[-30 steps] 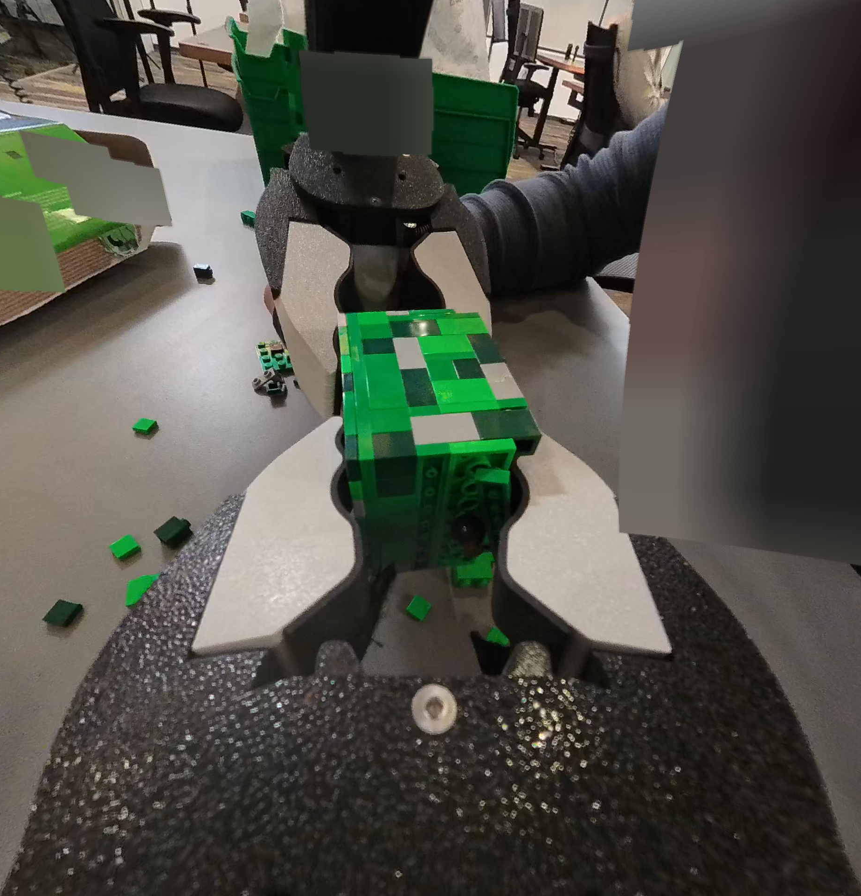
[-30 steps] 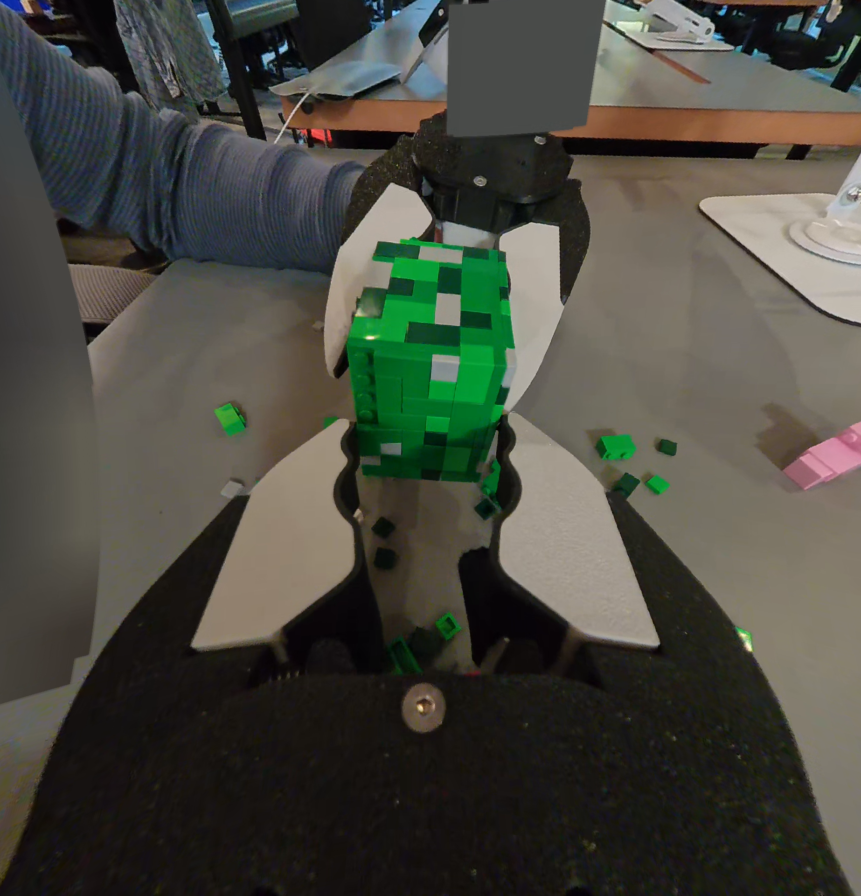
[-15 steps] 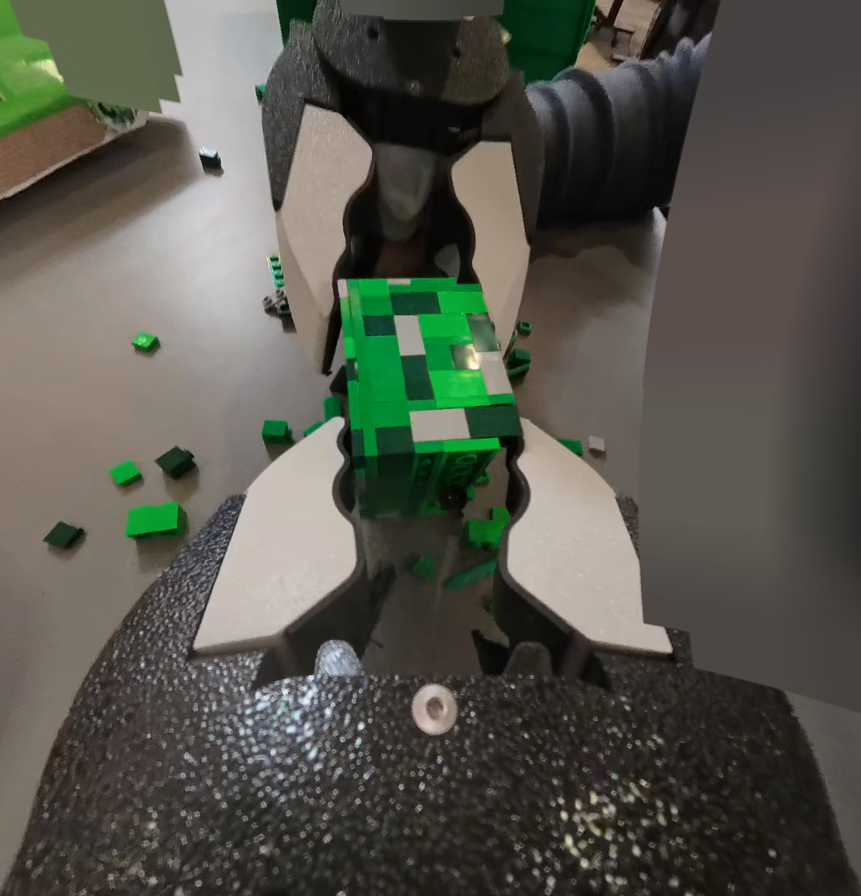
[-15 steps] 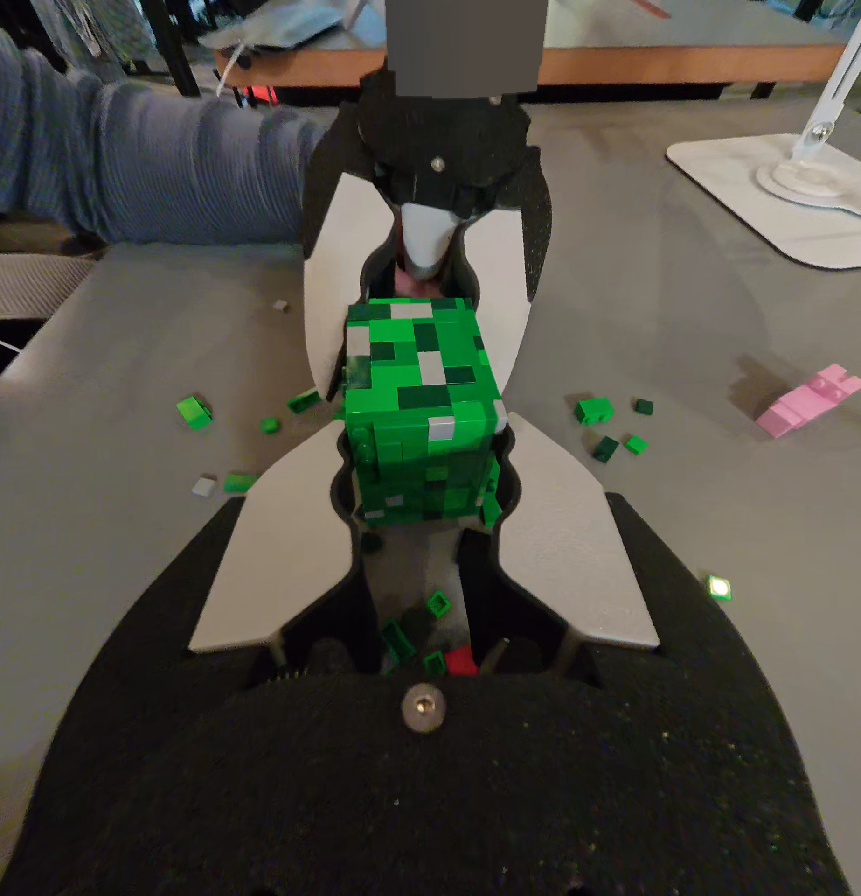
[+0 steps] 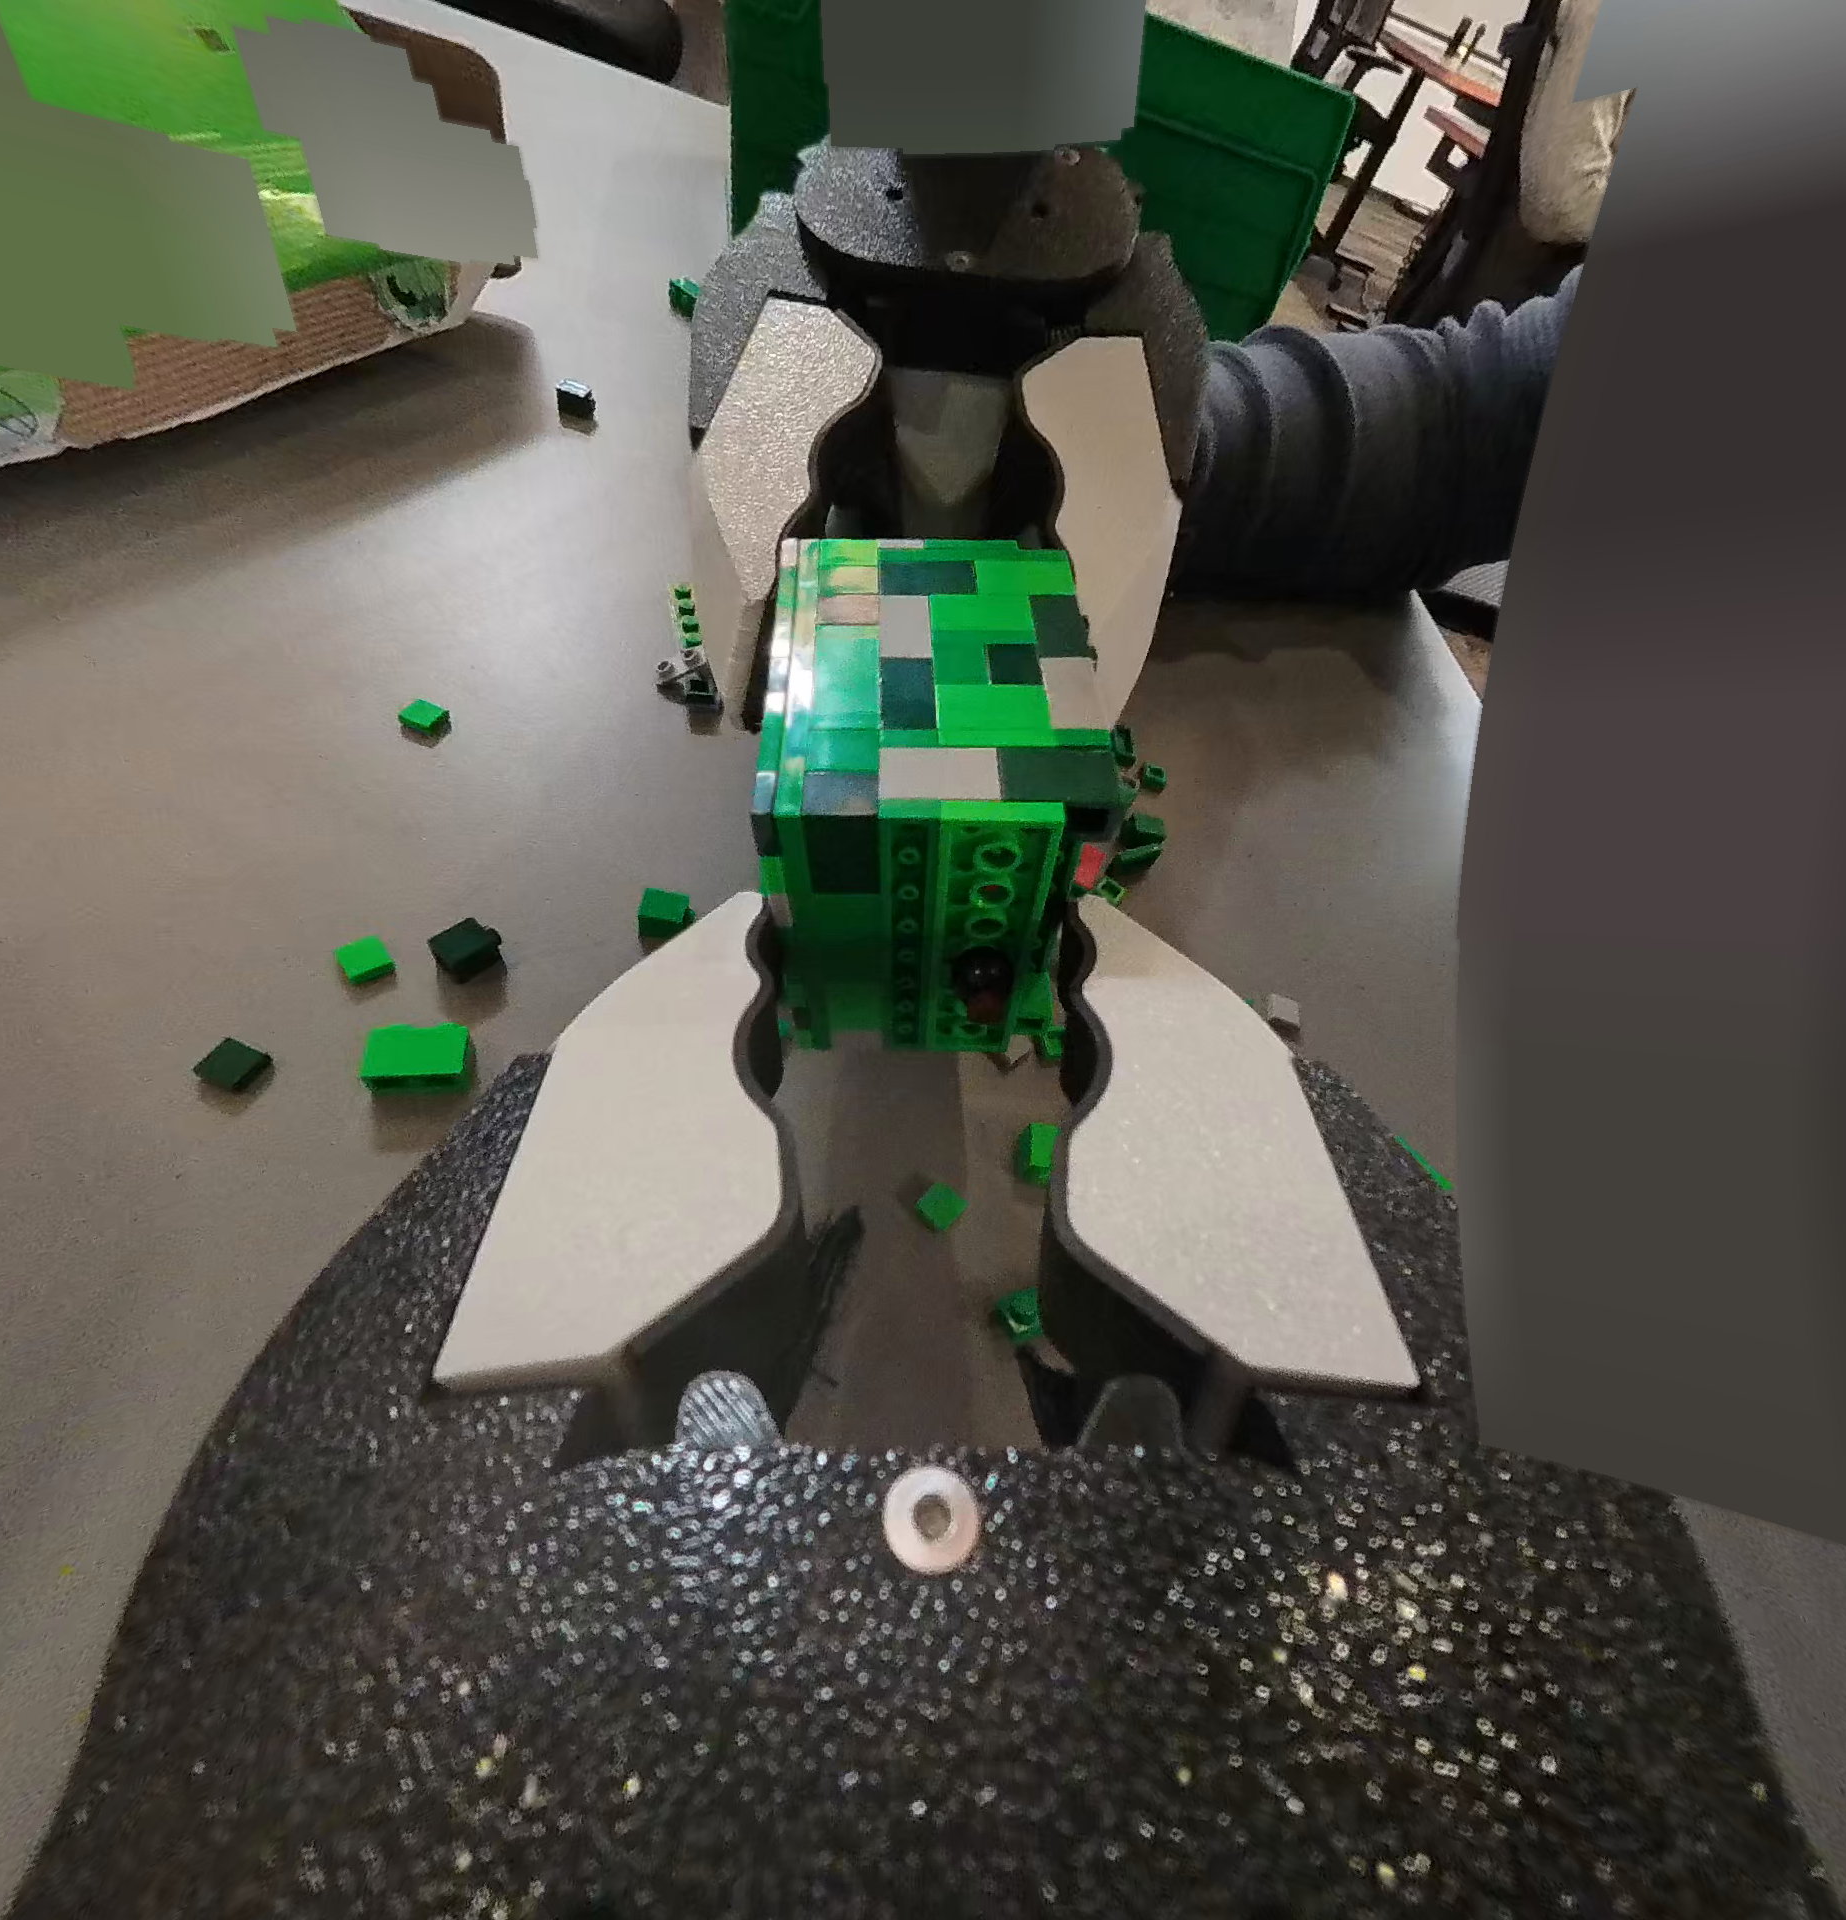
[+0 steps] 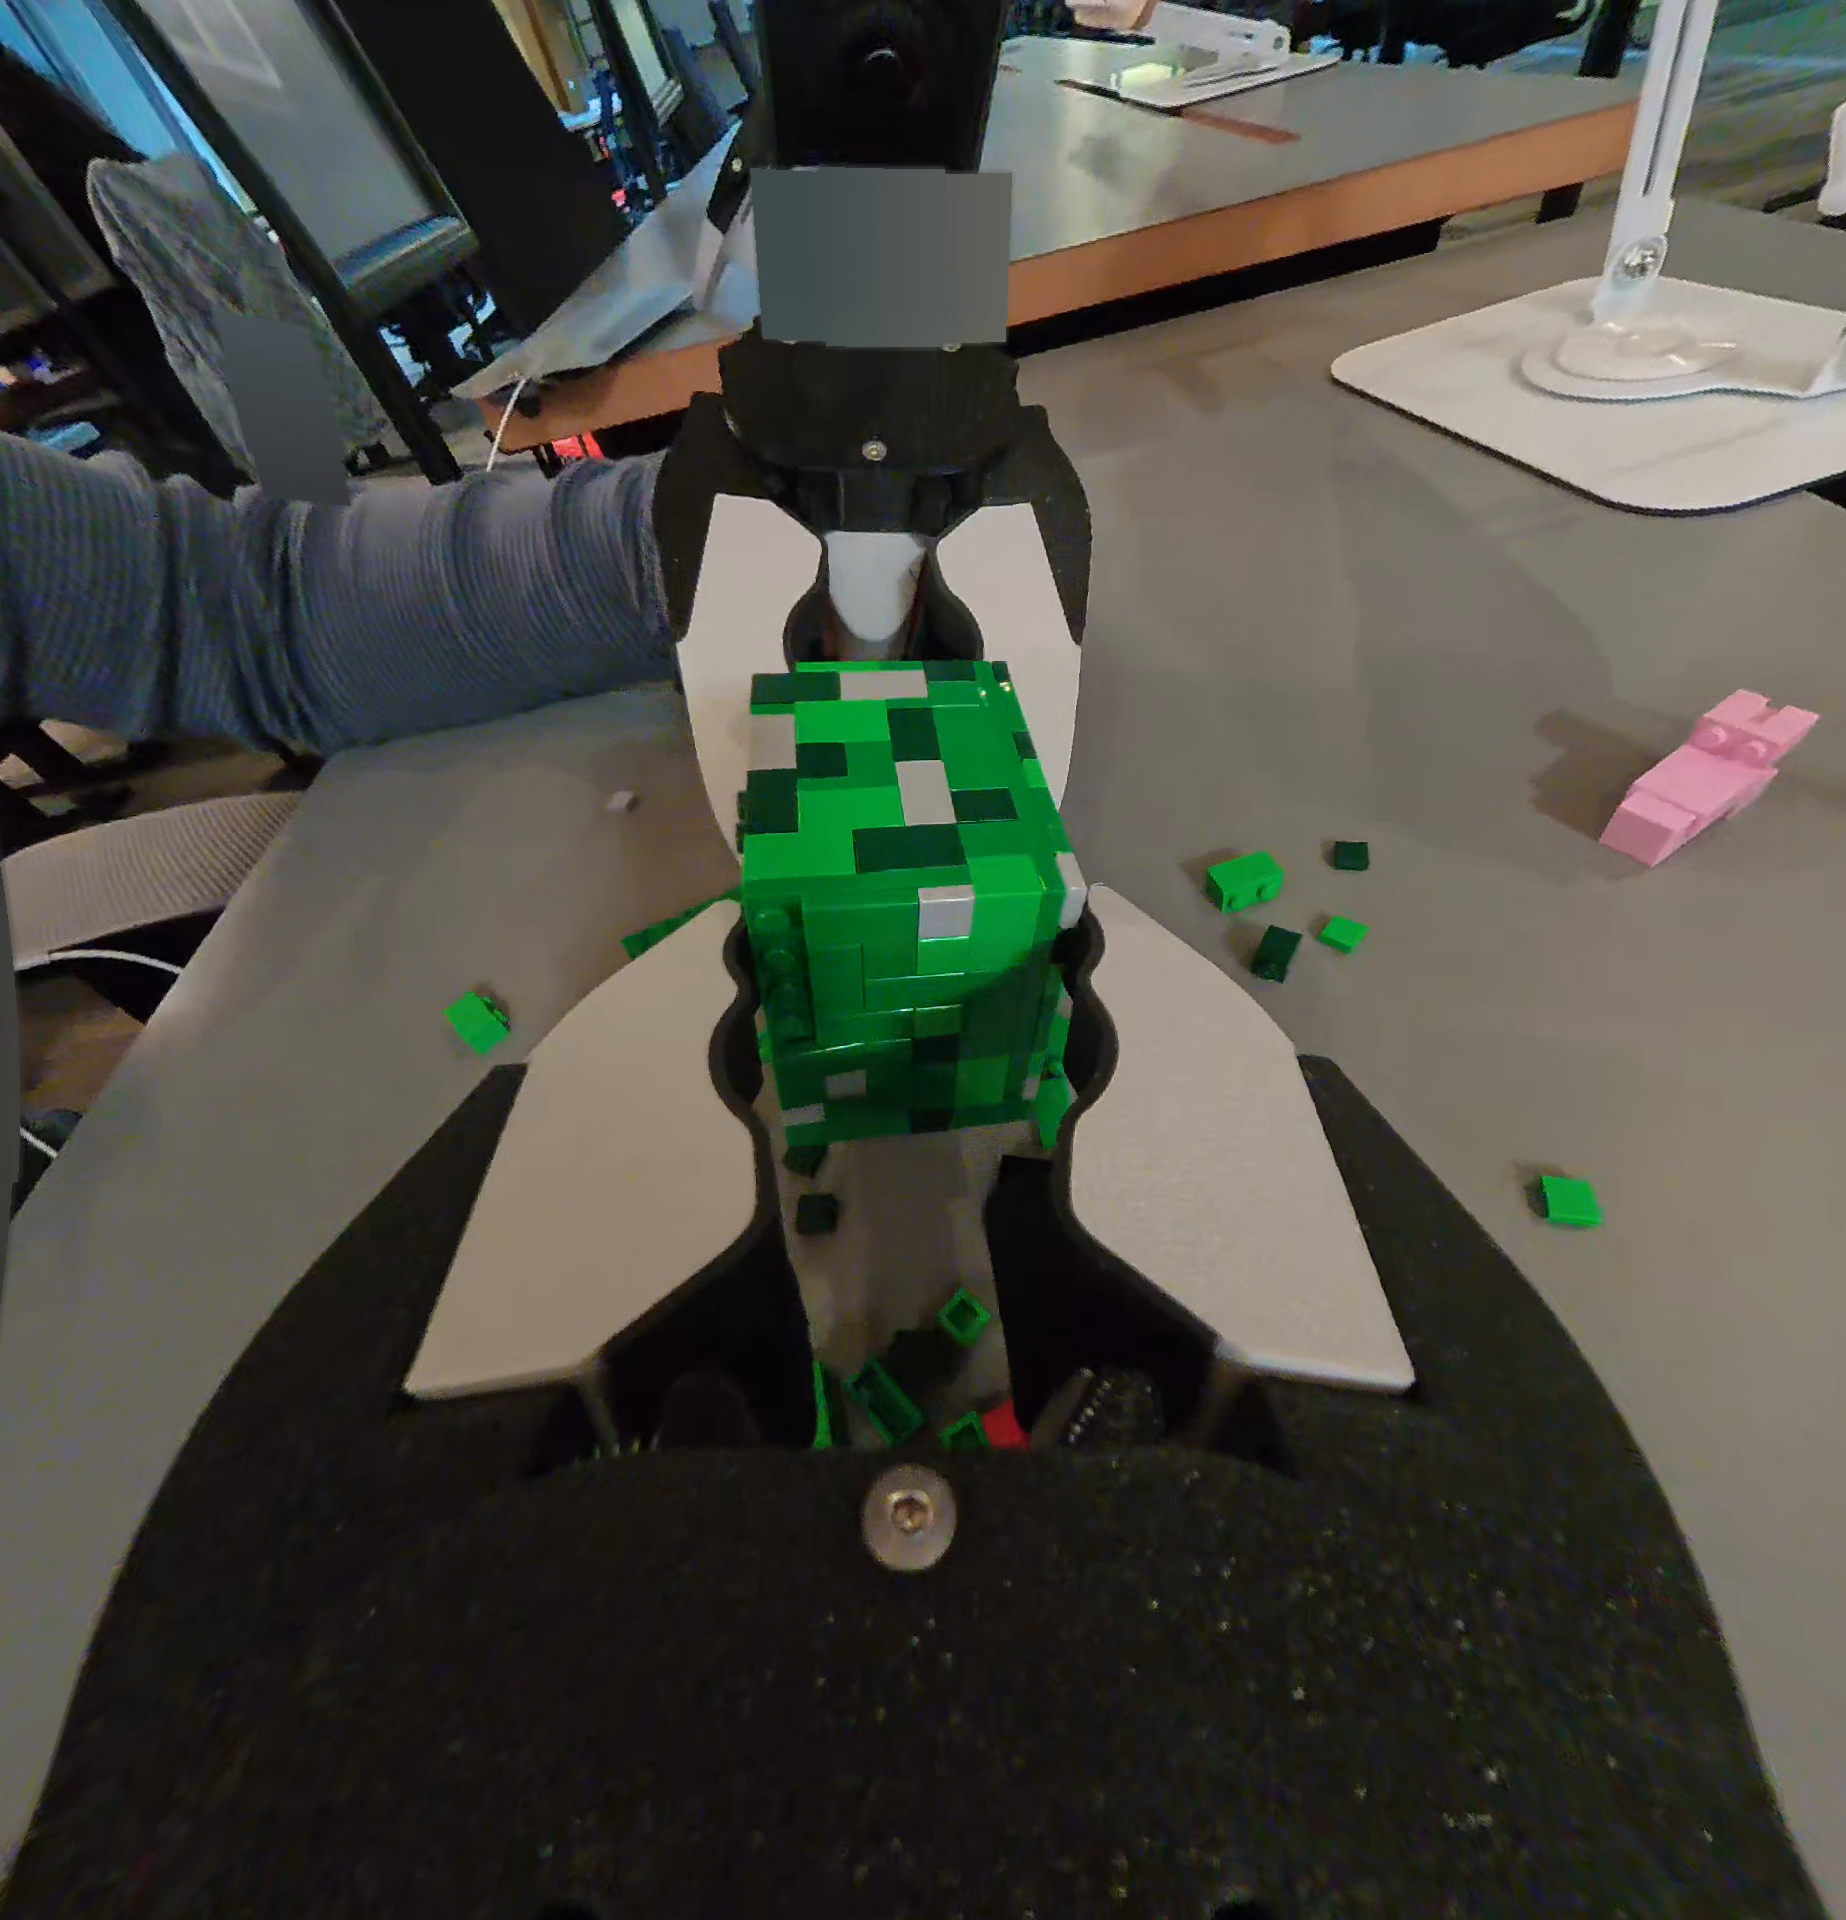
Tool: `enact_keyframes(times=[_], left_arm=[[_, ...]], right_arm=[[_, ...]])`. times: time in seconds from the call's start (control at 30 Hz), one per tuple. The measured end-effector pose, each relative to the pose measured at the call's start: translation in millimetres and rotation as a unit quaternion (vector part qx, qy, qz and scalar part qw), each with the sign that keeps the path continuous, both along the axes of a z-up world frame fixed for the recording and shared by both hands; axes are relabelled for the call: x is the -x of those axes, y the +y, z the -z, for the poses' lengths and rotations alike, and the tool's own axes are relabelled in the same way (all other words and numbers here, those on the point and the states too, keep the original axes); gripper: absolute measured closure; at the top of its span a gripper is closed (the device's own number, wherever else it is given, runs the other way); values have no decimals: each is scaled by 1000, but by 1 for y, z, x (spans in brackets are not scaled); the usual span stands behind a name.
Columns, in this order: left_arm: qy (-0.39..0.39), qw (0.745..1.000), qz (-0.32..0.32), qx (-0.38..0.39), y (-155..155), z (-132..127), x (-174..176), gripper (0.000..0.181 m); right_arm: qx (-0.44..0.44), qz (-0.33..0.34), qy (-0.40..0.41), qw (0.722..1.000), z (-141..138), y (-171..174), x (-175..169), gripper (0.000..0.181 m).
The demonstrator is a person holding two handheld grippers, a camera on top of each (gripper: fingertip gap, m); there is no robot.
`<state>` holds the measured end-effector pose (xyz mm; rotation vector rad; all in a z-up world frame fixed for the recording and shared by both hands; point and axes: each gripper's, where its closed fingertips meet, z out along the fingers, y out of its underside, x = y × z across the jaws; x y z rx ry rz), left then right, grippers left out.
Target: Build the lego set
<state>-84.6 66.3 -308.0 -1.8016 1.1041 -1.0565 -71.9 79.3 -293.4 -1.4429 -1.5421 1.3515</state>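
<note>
A green block build [image 5: 940, 727] of light green, dark green and grey tiles hangs low over the grey table [image 5: 223, 675], between my two grippers, which face each other. My left gripper [image 5: 914, 956] is shut on its near end, the open studded face with a dark red piece, and both pads touch its sides. My right gripper [image 6: 908, 987] is shut on the opposite end of the build [image 6: 898, 852]. The right gripper's fingers [image 5: 773, 468] flank the far end in the left wrist view. The left gripper's fingers [image 6: 1012, 592] show likewise in the right wrist view.
Loose green bricks [image 5: 415, 1055] lie on the table, more [image 6: 1246, 881] to the right and under the build. A cardboard box [image 5: 223, 353] and a green crate [image 5: 1241, 187] stand behind. A pink build [image 6: 1708, 779], a white stand base [image 6: 1625, 416] and a person's sleeve [image 6: 327, 592] are nearby. The tips of both grippers are at nearly the same place.
My left gripper's fingers have narrowed onto the build's sides. Both grippers tilted down with the build and then levelled again. The right gripper's hold has not changed.
</note>
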Motion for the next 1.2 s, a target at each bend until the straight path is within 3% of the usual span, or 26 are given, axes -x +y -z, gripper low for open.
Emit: enact_keyframes(times=[0.13,0.3,0.5,0.73,0.9,1.1,1.2], left_arm=[[1,1000,-11,-2,1,-2,1,132],[-2,996,-82,-25,16,-11,5,133],[-42,992,-111,-32,19,-25,-1,137],[-77,987,-136,-31,21,-29,-11,138],[-49,963,-239,-116,31,-38,-18,136],[-33,924,-335,-183,35,-55,-1,133],[-14,919,-353,-176,37,-50,-3,130]], right_arm=[[15,29,4,999,-3,3,1,126],[23,113,12,993,-7,22,-3,130],[13,196,-20,980,1,30,-4,126],[13,289,-14,957,-4,39,-6,149],[-4,388,7,922,-10,58,-16,173],[-4,455,12,891,-11,70,-25,174],[-10,484,15,875,-14,75,-27,174]])
